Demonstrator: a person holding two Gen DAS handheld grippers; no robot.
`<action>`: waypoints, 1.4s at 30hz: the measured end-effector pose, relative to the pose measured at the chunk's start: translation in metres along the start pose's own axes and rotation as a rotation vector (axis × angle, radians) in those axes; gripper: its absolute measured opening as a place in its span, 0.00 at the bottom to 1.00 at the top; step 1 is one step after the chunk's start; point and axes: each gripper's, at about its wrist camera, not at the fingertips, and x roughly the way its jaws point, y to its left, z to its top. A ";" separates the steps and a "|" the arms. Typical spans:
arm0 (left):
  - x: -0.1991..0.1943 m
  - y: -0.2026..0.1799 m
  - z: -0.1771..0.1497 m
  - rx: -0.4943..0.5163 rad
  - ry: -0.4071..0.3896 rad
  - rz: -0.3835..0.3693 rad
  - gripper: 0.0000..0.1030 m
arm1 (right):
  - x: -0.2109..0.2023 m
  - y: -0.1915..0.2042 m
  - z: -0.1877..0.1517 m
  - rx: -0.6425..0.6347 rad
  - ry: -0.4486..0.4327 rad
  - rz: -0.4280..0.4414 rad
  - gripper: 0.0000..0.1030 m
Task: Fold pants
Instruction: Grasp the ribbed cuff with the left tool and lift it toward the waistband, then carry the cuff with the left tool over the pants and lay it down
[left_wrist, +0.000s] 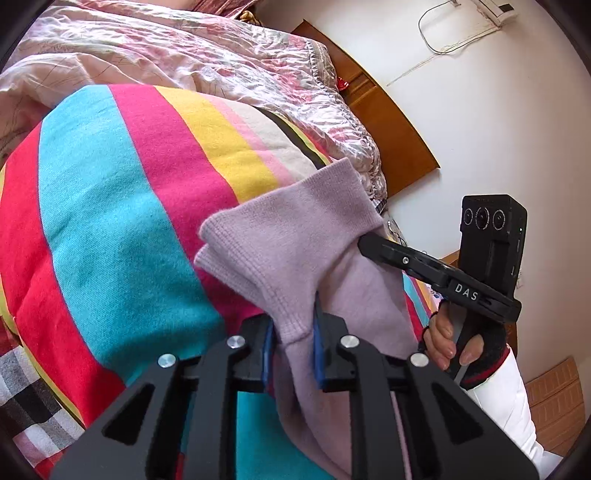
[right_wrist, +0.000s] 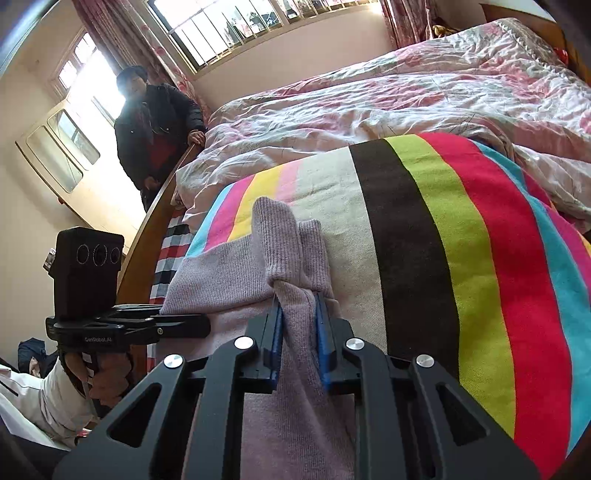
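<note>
My left gripper (left_wrist: 293, 345) is clamped on a bunched fold of the lilac knit pants (left_wrist: 295, 251), its blue pads (left_wrist: 318, 347) pressing the cloth from both sides. My right gripper (right_wrist: 297, 339) is closed the same way on another gather of the pants (right_wrist: 291, 258), with a ribbed cuff standing up just past the fingers. The pants lie across a striped blanket (left_wrist: 122, 206) on the bed, the cloth spreading between my two grippers. Beyond the blanket I see a rumpled pink floral quilt (right_wrist: 369, 110). A person in a dark jacket (right_wrist: 155, 125) stands by the wooden footboard (right_wrist: 147, 236), under the window (right_wrist: 258, 26).
</note>
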 end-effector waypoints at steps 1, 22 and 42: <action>-0.008 -0.011 -0.001 0.054 -0.028 0.019 0.15 | -0.008 0.010 0.000 -0.029 -0.033 -0.020 0.10; -0.013 0.019 0.018 0.036 -0.027 -0.030 0.80 | -0.084 0.064 -0.045 -0.013 -0.100 -0.219 0.55; 0.010 0.005 0.035 0.097 -0.082 0.090 0.12 | -0.082 0.061 -0.160 0.158 0.004 -0.422 0.59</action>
